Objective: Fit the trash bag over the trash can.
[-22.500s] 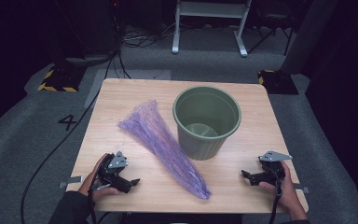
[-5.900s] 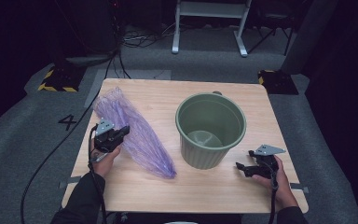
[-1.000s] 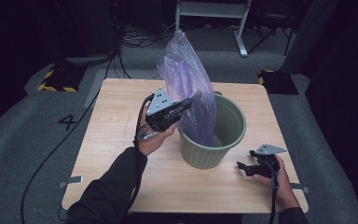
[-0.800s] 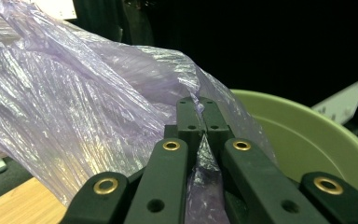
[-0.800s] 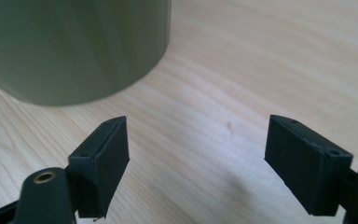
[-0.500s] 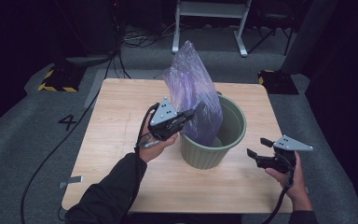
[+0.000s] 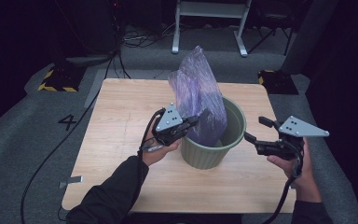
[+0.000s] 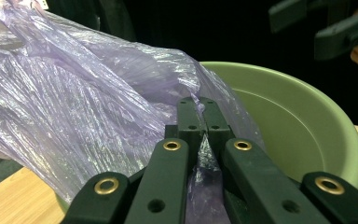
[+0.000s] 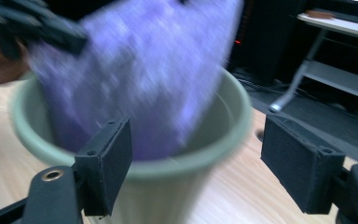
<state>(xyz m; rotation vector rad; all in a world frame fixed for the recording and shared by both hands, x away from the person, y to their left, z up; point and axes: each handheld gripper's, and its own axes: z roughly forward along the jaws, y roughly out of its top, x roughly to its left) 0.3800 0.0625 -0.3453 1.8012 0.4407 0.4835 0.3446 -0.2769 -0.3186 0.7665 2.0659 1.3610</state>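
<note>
While the wooden surface (image 7: 121,140) carries the green bin (image 7: 233,140) near its middle, I read the purple plastic bag (image 7: 200,98) as standing tall, its long axis close to upright, lower end inside the bin's mouth and most of it rising above the rim. My left tool (image 7: 193,122) sits just beside the bin's near-left rim, clamped tight on a fold of the bag. My right tool (image 7: 255,130) hangs to the bin's right, jaws wide and empty, apart from the bag; I judge the free right edge lies leftward of it, across the rim.
</note>
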